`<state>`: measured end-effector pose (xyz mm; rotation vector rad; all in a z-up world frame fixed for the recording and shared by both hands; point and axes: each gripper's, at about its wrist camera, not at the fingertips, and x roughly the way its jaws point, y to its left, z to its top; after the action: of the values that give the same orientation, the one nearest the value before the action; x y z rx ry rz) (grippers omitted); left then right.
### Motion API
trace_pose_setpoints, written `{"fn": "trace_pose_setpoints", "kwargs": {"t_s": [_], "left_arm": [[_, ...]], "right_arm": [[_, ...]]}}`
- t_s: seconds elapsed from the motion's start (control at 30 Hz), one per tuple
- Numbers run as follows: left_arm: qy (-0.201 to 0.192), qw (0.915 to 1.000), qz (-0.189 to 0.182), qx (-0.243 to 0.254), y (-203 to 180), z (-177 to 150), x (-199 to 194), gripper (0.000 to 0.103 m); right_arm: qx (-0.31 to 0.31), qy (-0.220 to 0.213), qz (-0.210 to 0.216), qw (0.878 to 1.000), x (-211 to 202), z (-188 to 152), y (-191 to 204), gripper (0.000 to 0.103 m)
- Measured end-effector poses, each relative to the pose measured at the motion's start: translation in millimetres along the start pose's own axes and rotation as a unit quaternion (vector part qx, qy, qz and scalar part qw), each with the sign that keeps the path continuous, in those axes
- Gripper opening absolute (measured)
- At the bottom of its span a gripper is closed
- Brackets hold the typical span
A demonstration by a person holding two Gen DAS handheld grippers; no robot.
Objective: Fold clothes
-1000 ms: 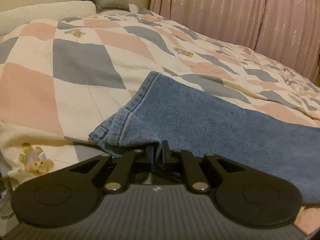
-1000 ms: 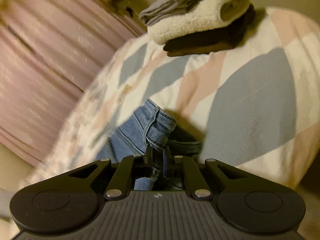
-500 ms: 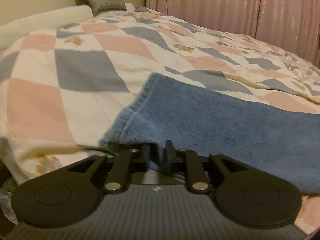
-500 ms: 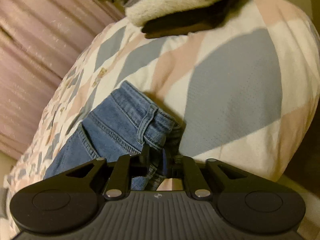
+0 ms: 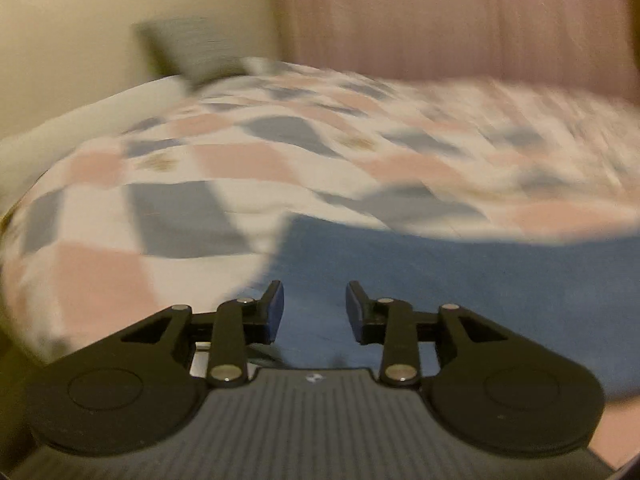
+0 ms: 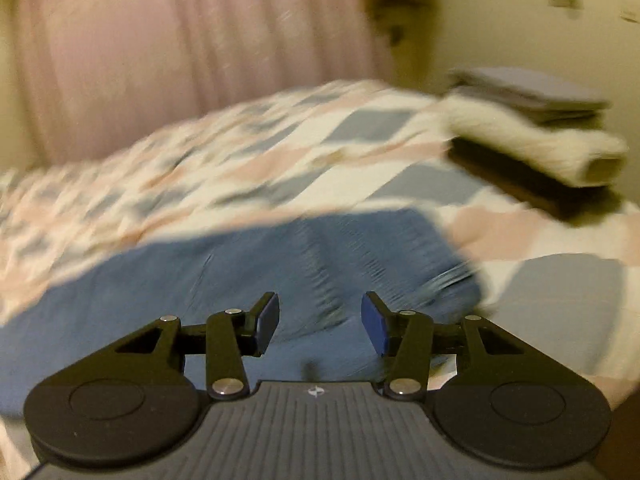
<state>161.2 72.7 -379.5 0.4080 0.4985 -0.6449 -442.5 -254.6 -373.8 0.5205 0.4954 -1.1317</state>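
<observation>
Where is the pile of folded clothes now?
In the right wrist view, the pile of folded clothes sits at upper right on the bedspread, beyond the jeans.

Blue denim jeans (image 5: 460, 280), flat on the patchwork quilt (image 5: 240, 160), blurred.

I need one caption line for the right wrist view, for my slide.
Right gripper, jaws opening and empty, above blue jeans on a checked quilt.

Jeans (image 6: 240, 280): blue denim, matt, woven. Quilt (image 5: 192, 184): soft printed cotton cloth. Curtain (image 5: 460, 20): pink fabric, pleated. Folded fleece (image 6: 532, 148): cream, fluffy. Left claw (image 5: 315, 312): matt black plastic, shiny metal pins.
</observation>
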Motion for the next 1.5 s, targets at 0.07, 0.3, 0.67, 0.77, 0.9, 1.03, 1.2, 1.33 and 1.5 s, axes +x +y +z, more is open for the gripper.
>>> {"fn": "trace_pose_setpoints", "kwargs": {"t_s": [0.07, 0.3, 0.67, 0.77, 0.9, 1.03, 1.2, 1.33, 1.5], "left_arm": [[0.026, 0.9996, 0.000, -0.011, 0.4, -5.7, 12.0, 0.031], [0.072, 0.9971, 0.015, -0.019, -11.8, -2.1, 3.7, 0.037], [0.036, 0.9976, -0.052, 0.027, -79.8, -5.2, -102.2, 0.054], [0.035, 0.9965, -0.072, 0.025, -91.8, -13.7, -124.2, 0.054], [0.033, 0.9948, -0.092, 0.028, -103.4, -24.5, -154.1, 0.054], [0.027, 0.9941, -0.100, 0.032, -110.1, -32.6, -180.9, 0.056], [0.015, 0.9936, -0.107, 0.035, -115.5, -39.3, -210.7, 0.060], [0.009, 0.9928, -0.113, 0.039, -118.6, -41.7, -226.8, 0.060], [-0.001, 0.9919, -0.121, 0.037, -120.1, -43.9, -242.4, 0.060]], "right_arm": [[-0.028, 0.023, -0.016, 0.999, 19.6, -9.2, 7.3, 0.049], [0.006, 0.042, -0.031, 0.999, 19.9, -9.4, -8.5, 0.050], [-0.022, 0.033, 0.030, 0.999, -27.6, -14.9, 22.2, 0.072], [-0.015, 0.026, 0.043, 0.999, -46.4, -19.7, 22.3, 0.075], [-0.027, 0.008, 0.056, 0.998, -79.4, -22.3, 23.9, 0.081], [-0.032, -0.001, 0.061, 0.998, -105.6, -25.1, 19.0, 0.085], [-0.030, -0.009, 0.066, 0.997, -132.0, -29.5, 10.4, 0.088], [-0.042, -0.017, 0.057, 0.997, -144.8, -32.1, 9.8, 0.090], [-0.046, -0.020, 0.056, 0.997, -150.8, -33.8, 13.0, 0.091]]}}
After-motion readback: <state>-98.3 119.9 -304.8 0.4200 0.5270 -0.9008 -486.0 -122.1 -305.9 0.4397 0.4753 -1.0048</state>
